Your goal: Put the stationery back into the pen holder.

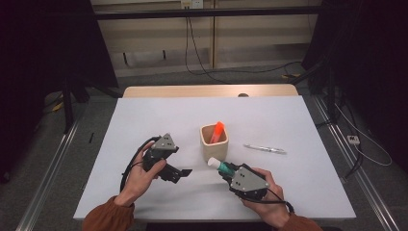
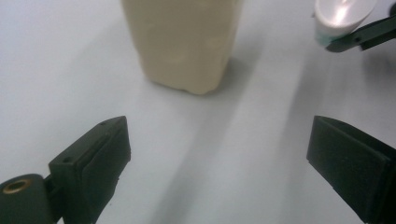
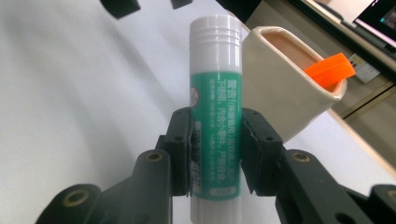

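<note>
My right hand-held gripper point(image 3: 215, 154) is clamped on the glue stick point(image 3: 215, 116), pads gripping its lower body. The stick's long axis runs along the jaws, cap end point(image 1: 213, 162) pointing at the beige holder point(image 1: 214, 142). The holder sits just beyond that cap, slightly right in the right gripper view, with an orange marker point(image 1: 218, 131) already inside. My left hand-held gripper point(image 1: 179, 174) has its jaws spread wide and empty, low over the table point(image 1: 298, 125), left of the holder. The right is the nearer one; I judge a tilt-up before dropping it in.
</note>
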The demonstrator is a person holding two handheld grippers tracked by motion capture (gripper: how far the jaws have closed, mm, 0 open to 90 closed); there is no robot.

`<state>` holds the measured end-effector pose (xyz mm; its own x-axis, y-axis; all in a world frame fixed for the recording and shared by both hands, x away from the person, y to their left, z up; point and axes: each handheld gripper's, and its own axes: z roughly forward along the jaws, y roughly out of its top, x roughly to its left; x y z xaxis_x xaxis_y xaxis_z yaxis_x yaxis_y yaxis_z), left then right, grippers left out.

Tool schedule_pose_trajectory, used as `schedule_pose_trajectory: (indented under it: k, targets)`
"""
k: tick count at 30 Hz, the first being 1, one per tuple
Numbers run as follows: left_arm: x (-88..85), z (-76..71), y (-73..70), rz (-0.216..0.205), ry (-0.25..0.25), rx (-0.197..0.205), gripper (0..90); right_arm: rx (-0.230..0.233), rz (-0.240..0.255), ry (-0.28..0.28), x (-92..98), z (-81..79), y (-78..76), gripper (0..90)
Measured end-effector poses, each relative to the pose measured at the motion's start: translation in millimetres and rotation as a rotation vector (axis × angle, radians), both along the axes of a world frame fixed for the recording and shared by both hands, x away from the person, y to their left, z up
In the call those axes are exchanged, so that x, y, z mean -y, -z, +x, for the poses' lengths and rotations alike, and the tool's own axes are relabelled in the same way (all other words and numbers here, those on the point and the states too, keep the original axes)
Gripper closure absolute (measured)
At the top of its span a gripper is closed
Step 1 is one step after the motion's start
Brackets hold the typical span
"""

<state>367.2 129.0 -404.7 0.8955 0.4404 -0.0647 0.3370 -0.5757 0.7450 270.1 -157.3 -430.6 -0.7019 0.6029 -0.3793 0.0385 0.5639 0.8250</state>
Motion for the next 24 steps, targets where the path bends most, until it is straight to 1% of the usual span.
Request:
schedule_pose_trajectory:
  k: [2,3,4,5,6,7,8,9,12,13,14,15,16,18,19,22,24]
  targets:
    - [-6.1,-2.9,3.2,-0.029,-0.030,0.008,6.1,-0.021,0.044,0.006,2.6,1.4,-2.0,66.8]
    - [-9.4,-4.1,4.4,-0.031,-0.037,0.008,6.1,-0.034,0.069,0.007,3.9,2.2,-3.0,66.9]
    - [-12.6,-5.7,5.3,-0.030,-0.048,0.013,6.1,-0.050,0.097,0.007,5.5,3.4,-3.9,66.9]
    - [-15.8,-7.5,6.4,-0.045,-0.061,0.019,6.2,-0.078,0.135,0.009,7.5,4.8,-4.9,66.9]
    - [-19.6,-8.7,7.1,-0.058,-0.064,0.015,6.2,-0.099,0.169,0.011,9.6,6.5,-5.7,66.9]
    - [-22.6,-9.8,8.5,-0.077,-0.069,0.008,6.2,-0.114,0.192,0.014,11.5,7.9,-6.3,66.9]
    - [-25.7,-10.8,9.4,-0.080,-0.075,0.003,6.0,-0.123,0.213,0.017,13.3,9.5,-6.6,66.9]
    - [-28.6,-11.9,10.0,-0.074,-0.079,0.017,6.0,-0.138,0.235,0.019,14.8,10.7,-6.9,66.9]
    - [-36.7,-14.8,12.9,-0.068,-0.109,0.031,6.0,-0.171,0.289,0.025,18.7,13.4,-8.0,66.9]
    - [-39.3,-15.8,14.1,-0.055,-0.127,0.025,6.0,-0.175,0.305,0.024,19.7,14.3,-8.8,66.9]
    - [-42.0,-16.3,15.4,-0.052,-0.146,0.018,6.1,-0.181,0.320,0.026,20.5,14.8,-9.7,66.9]
    - [-44.6,-17.1,16.7,-0.061,-0.156,0.014,6.1,-0.183,0.332,0.028,21.4,15.4,-10.6,66.9]
    - [-47.0,-18.1,18.2,-0.075,-0.161,-0.002,6.1,-0.190,0.351,0.027,22.3,16.1,-11.3,66.8]
    - [-51.8,-19.0,20.6,-0.068,-0.163,-0.012,5.8,-0.208,0.393,0.030,24.3,17.4,-12.7,66.9]
    - [-54.0,-19.5,21.0,-0.061,-0.172,-0.009,5.8,-0.209,0.410,0.034,25.1,17.9,-13.3,66.9]
    - [-59.7,-21.5,21.6,-0.066,-0.199,0.002,5.1,-0.219,0.442,0.040,26.6,20.0,-15.8,66.9]
    - [-62.8,-23.8,23.6,-0.048,-0.208,0.016,5.1,-0.222,0.466,0.041,26.9,21.7,-17.5,66.9]
